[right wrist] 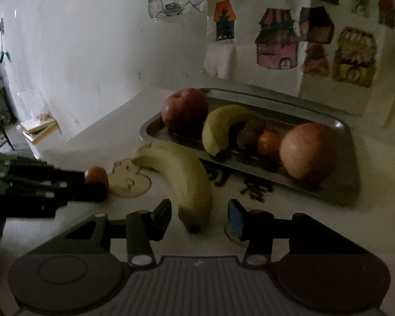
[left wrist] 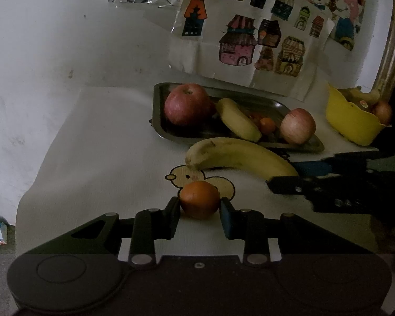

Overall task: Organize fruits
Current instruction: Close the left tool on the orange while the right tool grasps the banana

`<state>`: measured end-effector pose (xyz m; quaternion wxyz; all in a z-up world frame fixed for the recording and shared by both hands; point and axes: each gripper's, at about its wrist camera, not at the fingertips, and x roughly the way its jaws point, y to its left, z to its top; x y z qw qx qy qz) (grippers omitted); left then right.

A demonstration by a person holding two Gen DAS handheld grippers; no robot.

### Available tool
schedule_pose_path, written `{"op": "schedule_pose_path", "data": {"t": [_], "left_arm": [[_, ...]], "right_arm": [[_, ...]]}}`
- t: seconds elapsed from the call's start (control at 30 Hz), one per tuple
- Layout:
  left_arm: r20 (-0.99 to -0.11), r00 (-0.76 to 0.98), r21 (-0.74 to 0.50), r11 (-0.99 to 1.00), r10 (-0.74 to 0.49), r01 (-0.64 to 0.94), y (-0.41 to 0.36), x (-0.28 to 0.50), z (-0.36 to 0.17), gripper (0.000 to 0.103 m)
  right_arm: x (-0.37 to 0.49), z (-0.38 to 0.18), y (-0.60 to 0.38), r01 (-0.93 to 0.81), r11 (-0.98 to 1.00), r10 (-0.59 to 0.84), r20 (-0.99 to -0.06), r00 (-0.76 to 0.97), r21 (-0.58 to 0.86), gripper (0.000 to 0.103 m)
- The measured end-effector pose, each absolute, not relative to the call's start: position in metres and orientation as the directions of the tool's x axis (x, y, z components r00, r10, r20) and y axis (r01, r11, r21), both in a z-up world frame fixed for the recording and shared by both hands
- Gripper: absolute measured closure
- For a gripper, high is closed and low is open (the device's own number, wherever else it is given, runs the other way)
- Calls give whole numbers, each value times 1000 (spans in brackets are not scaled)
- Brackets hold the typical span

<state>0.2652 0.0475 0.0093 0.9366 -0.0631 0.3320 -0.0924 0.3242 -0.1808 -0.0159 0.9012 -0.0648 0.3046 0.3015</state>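
The left tool [left wrist: 199,212] is seen clamped on a small round orange tangerine [left wrist: 200,198], both pads pressed to its sides, low over the white cloth-covered surface [left wrist: 92,158] at the printed duck. In the right wrist view, the right tool [right wrist: 199,220] stands with its jaws apart, and the dark stem end of a long yellow loose banana [right wrist: 183,181] lies between them, untouched by either pad as far as can be told. The banana's long axis is seen running from that end away toward 11 o'clock, curving over the surface; the right tool is judged much the nearer to it. Beyond, toward 1 o'clock, a dark rectangular metal tray [right wrist: 339,184] holds two red apples, a second banana and some small orange fruits. A yellow bowl [left wrist: 352,123] with more fruit stands at 2 o'clock in the left view.
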Motion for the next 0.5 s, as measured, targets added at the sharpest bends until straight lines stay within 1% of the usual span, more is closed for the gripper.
{"op": "schedule_pose_path", "data": {"t": [0.07,0.1,0.13,0.27,0.33,0.37,0.4,0.5], "left_arm": [[-610,763,-180,975,-213,128,47,267,9,68],[-611,763,-180,975,-212,128,47,268,9,68],[-611,763,-178,976,-211,127,46,268,9,68],[-611,763,-176,976,-211,129,46,269,10,68],[-612,762,-172,976,-212,133,46,268,11,68],[-612,762,-171,976,-212,134,46,267,10,68],[-612,762,-170,976,-212,135,46,267,10,68],[-611,763,-167,977,-210,134,46,266,10,68]], "right_arm": [[333,-19,-173,-597,799,514,-593,619,70,50],[336,-20,-168,-602,796,514,-589,624,57,47],[337,-21,-163,-605,795,507,-589,630,37,46],[340,-21,-151,-619,785,501,-587,635,0,46],[339,-22,-149,-611,791,486,-582,652,-23,51],[337,-22,-149,-607,794,484,-580,656,-24,55],[337,-23,-152,-606,795,492,-579,650,-6,58],[329,-24,-156,-594,805,486,-573,660,-1,62]]}}
